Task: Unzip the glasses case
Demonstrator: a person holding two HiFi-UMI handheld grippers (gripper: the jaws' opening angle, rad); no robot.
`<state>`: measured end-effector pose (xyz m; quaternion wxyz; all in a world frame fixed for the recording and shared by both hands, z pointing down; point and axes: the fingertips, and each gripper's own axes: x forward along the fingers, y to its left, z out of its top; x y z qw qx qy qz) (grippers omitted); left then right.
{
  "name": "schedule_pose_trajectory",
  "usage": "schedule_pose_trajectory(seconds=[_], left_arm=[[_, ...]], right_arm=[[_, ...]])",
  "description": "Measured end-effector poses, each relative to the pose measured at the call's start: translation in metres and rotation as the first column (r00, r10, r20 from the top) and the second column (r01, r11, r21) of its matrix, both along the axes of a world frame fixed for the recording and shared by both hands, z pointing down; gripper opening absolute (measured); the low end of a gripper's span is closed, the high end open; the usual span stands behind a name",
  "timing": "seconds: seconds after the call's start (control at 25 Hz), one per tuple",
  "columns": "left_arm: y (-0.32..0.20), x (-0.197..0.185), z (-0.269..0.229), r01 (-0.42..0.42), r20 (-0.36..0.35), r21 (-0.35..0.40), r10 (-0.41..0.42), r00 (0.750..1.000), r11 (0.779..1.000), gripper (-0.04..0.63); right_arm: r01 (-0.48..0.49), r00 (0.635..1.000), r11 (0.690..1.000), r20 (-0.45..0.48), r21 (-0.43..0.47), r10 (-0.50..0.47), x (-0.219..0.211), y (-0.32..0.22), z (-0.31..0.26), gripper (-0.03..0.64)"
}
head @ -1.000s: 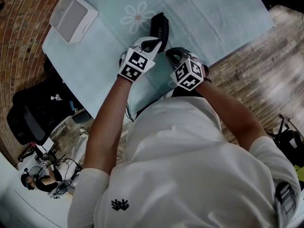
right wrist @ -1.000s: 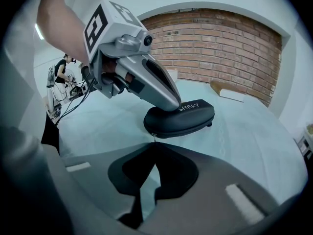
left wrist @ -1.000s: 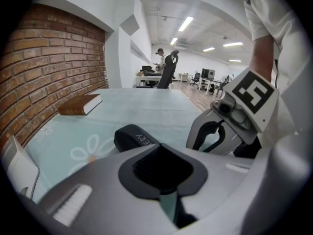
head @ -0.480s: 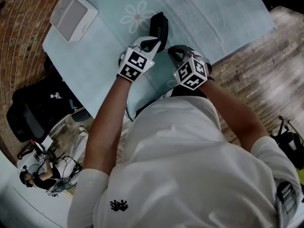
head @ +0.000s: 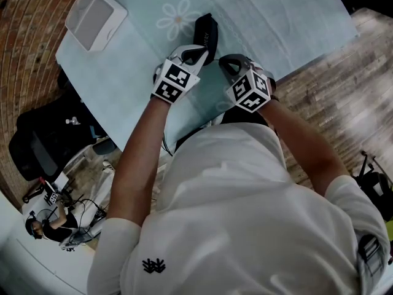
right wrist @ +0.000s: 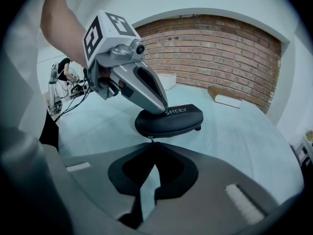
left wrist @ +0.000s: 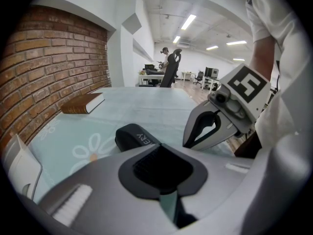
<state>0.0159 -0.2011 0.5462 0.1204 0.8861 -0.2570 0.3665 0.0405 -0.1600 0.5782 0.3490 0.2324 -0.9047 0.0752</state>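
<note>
The black glasses case (head: 206,34) lies on the pale blue tablecloth (head: 270,17), printed with white letters (right wrist: 171,119). My left gripper (head: 195,56) is shut, and its tips press down on the near end of the case (right wrist: 161,108). Just to the right, my right gripper (head: 228,63) is at the case's lower edge, its tips closed on the small metal zipper pull (right wrist: 149,139). In the left gripper view the case (left wrist: 137,137) lies just past my jaws, with the right gripper (left wrist: 215,126) beside it.
A white box (head: 93,18) stands at the table's far left corner. A brown book (left wrist: 83,103) lies near the brick wall (right wrist: 215,48). The table edge runs close to the person's body; a black chair (head: 43,146) stands on the floor at left.
My right gripper has shifted slightly rightward and away from me. The left gripper stays on the case, which has not moved.
</note>
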Motion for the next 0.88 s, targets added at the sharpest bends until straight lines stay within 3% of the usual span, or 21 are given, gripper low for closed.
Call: schedule_pose_trajectory(seconds=[0.52, 0.72, 0.88], left_arm=[[0.000, 0.000, 0.000, 0.006, -0.004, -0.005, -0.006, 1.000, 1.000, 0.055], [0.000, -0.001, 0.000, 0.009, -0.012, -0.010, -0.009, 1.000, 1.000, 0.055], [-0.001, -0.001, 0.000, 0.013, -0.020, -0.011, -0.013, 1.000, 1.000, 0.055]], right_arm=[[0.001, 1.000, 1.000, -0.008, 0.027, -0.001, 0.008, -0.017, -0.001, -0.003], [-0.081, 0.997, 0.997, -0.020, 0.004, 0.081, 0.037, -0.042, 0.005, -0.003], [-0.008, 1.000, 1.000, 0.006, -0.030, 0.009, 0.043, -0.044, 0.003, -0.002]])
